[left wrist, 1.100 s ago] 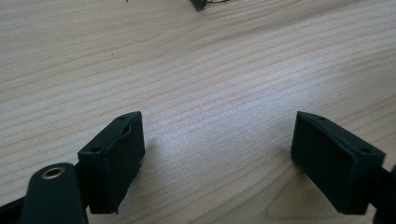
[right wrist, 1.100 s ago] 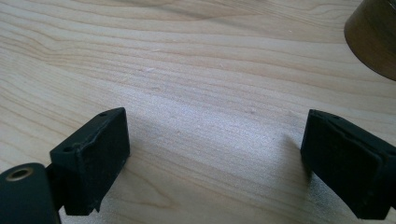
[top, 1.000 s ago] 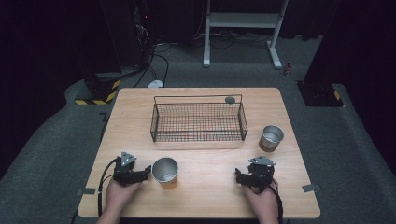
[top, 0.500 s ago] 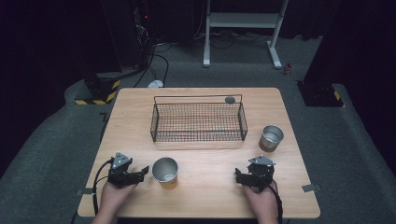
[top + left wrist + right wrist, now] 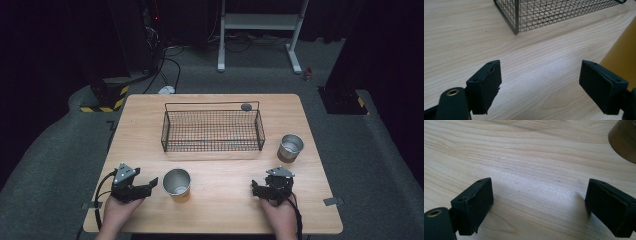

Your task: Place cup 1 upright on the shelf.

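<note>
A wooden table (image 5: 145,125), a wire basket (image 5: 212,131) at the back middle, one cup (image 5: 176,184) near the front (gold outside), another cup (image 5: 290,147) just right of the basket

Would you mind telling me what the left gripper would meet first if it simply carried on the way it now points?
Probably the yellow cup. In the high view the open left gripper points at it from close by; in its own view the cup stands just beyond the right jaw, so it might only graze it.

A metal cup (image 5: 176,182) with a yellow-orange outside stands upright, mouth open, just right of my left gripper (image 5: 148,185); it is well left of my right gripper (image 5: 257,190).
</note>
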The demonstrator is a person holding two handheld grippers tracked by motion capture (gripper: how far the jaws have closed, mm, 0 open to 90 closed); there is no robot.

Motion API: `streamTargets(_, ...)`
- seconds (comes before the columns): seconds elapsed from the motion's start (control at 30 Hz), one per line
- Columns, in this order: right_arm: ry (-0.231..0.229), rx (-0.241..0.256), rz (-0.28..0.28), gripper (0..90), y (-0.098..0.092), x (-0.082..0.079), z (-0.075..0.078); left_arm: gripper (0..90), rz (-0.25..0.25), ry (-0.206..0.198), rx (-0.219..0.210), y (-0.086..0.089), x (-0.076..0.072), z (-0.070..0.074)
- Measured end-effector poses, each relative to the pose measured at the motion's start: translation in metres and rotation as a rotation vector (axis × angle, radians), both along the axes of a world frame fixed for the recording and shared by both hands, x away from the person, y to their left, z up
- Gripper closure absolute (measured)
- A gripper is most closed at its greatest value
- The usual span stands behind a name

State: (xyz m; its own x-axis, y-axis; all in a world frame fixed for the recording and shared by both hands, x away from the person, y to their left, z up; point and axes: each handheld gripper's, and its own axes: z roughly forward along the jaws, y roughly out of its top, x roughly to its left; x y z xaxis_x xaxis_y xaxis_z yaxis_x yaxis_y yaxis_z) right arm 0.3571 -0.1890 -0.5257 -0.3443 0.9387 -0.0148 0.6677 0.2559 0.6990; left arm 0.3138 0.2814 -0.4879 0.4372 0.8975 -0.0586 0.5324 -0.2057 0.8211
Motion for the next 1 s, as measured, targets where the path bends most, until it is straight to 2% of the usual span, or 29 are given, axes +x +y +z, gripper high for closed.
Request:
streamTargets(0.1,0.001,0.002,0.002,8.0,0.0,0.001,0.0,17.8,0.006,-0.018,0.006,-0.001,-0.004,0.003)
streamTargets(0.2,0.003,0.004,-0.001,8.1,0.001,0.0,0.0,17.8,0.015,-0.033,-0.017,0.0,-0.009,0.008)
streamTargets(0.27,0.001,0.003,-0.001,8.0,0.001,0.0,0.0,17.6,0.014,-0.03,-0.033,0.0,-0.008,0.009)
streamTargets(0.4,0.002,0.004,-0.003,8.0,0.001,0.0,0.0,16.8,0.002,-0.037,-0.026,-0.001,-0.005,0.014)
streamTargets(0.5,0.003,0.005,-0.004,8.1,0.001,0.0,0.0,16.3,-0.005,-0.043,-0.04,-0.002,-0.004,0.016)
streamTargets(0.67,0.0,0.002,-0.006,8.3,0.001,0.0,0.0,16.3,-0.011,-0.066,-0.039,-0.004,-0.006,0.023)
streamTargets(0.8,0.002,0.003,-0.009,8.5,0.002,-0.001,0.0,16.4,-0.014,-0.091,-0.054,-0.005,-0.008,0.029)
streamTargets(1.0,0.001,0.002,-0.01,8.5,0.002,-0.001,0.0,16.4,-0.012,-0.109,-0.064,-0.004,-0.011,0.034)
